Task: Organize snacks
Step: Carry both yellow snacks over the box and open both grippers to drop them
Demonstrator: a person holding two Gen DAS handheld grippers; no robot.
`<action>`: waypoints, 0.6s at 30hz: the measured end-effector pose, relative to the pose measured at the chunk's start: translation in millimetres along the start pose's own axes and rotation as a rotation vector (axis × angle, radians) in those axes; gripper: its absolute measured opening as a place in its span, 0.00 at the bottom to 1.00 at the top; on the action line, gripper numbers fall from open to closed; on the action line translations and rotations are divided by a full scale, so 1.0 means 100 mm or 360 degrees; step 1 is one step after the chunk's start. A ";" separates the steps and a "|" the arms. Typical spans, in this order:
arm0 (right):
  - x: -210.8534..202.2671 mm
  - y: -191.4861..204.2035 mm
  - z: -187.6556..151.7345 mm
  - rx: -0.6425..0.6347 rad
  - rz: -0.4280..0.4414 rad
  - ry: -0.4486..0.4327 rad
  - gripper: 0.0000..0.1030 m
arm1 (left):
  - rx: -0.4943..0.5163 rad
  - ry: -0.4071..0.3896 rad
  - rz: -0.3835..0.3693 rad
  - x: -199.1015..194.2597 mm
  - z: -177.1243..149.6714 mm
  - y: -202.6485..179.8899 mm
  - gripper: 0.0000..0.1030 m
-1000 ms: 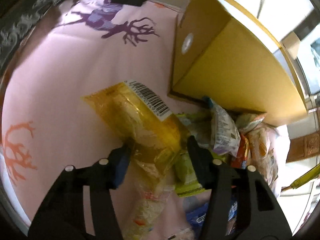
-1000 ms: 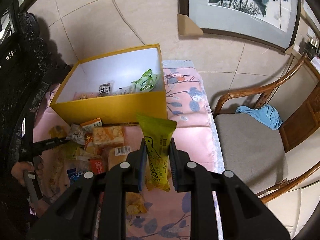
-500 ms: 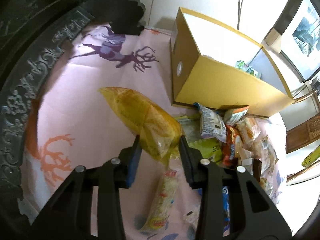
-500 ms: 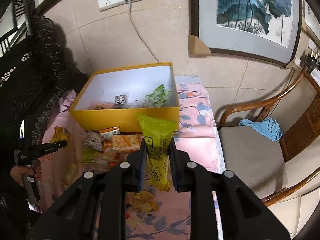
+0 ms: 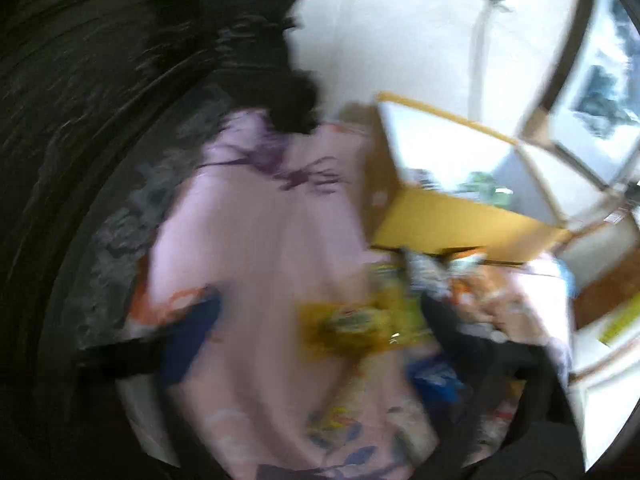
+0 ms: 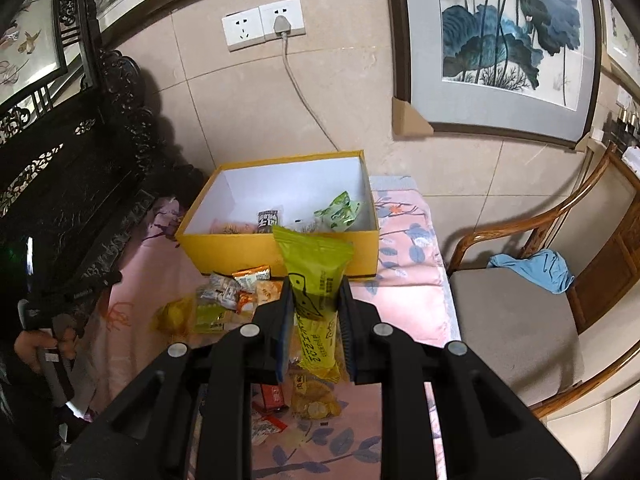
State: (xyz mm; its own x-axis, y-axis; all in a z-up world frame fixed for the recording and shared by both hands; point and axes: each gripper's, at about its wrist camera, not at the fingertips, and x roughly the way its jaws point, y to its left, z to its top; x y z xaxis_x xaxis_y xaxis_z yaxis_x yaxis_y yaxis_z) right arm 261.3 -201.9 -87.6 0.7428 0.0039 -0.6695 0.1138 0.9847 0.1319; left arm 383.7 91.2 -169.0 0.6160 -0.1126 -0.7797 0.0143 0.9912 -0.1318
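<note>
Left wrist view, badly smeared: the left gripper (image 5: 320, 320) tilts down over the pink tablecloth (image 5: 256, 240), its jaws opening, flung wide, one blue-padded finger (image 5: 188, 336) far left and the other dark finger far right. A yellow bag (image 5: 344, 328) shows between them, touching neither, among the loose snacks on the cloth. Beyond it stands the yellow box (image 5: 456, 220), open-topped, near the cloth's far right corner; something green inside, too blurred to name.

Right wrist view, and this one is sharp: the right gripper (image 6: 314, 312) angles down toward the box, jaws clamped tight on a green snack packet (image 6: 316, 276) held upright, its top edge poking above the fingertips. The yellow box (image 6: 240, 248) sits at the far edge of the pink tablecloth (image 6: 404, 272) against the wall; inside lie a green-and-white packet (image 6: 340, 212), a small dark packet (image 6: 267, 220) and pale wrappers. A snack pile (image 6: 228, 296) lies just in front of the box. At the left edge, a hand (image 6: 44, 346) grips the other tool's handle.
</note>
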 end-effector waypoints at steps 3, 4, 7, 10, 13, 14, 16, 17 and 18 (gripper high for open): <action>0.06 -0.04 -0.02 0.0027 -0.0009 0.0022 0.20 | 0.0157 0.0017 -0.0119 0.11 -0.10 -0.11 0.97; 0.09 -0.05 -0.02 0.0038 -0.0012 0.0035 0.20 | 0.0249 0.0020 -0.0110 0.16 -0.13 -0.19 0.97; 0.19 -0.07 -0.01 0.0056 -0.0015 0.0058 0.20 | 0.0574 0.0102 0.0040 0.44 -0.22 -0.39 0.98; 0.28 -0.06 0.01 0.0045 0.0002 0.0083 0.20 | 0.0995 0.0020 0.0049 0.62 -0.35 -0.55 0.98; 0.36 -0.09 0.01 0.0062 0.0017 0.0120 0.20 | 0.1334 0.0143 -0.0040 0.89 -0.51 -0.59 0.98; 0.38 -0.10 0.02 0.0067 0.0019 0.0124 0.20 | 0.1335 0.0193 -0.0063 0.99 -0.53 -0.57 0.97; 0.41 -0.13 0.02 0.0074 0.0013 0.0129 0.20 | 0.1165 0.0288 -0.0182 1.19 -0.54 -0.50 0.75; 0.43 -0.15 0.02 0.0079 0.0007 0.0136 0.20 | 0.0989 0.0336 -0.0260 1.23 -0.52 -0.44 0.72; 0.44 -0.15 0.02 0.0079 -0.0002 0.0142 0.20 | 0.0826 0.0372 -0.0318 1.24 -0.50 -0.37 0.57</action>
State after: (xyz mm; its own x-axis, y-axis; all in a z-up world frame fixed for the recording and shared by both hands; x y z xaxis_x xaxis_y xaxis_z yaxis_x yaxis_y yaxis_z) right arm 293.4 -217.1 -117.2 0.6811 0.0206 -0.7319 0.1485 0.9749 0.1657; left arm 420.5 36.6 -291.3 0.3733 -0.2545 -0.8921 0.5309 0.8472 -0.0196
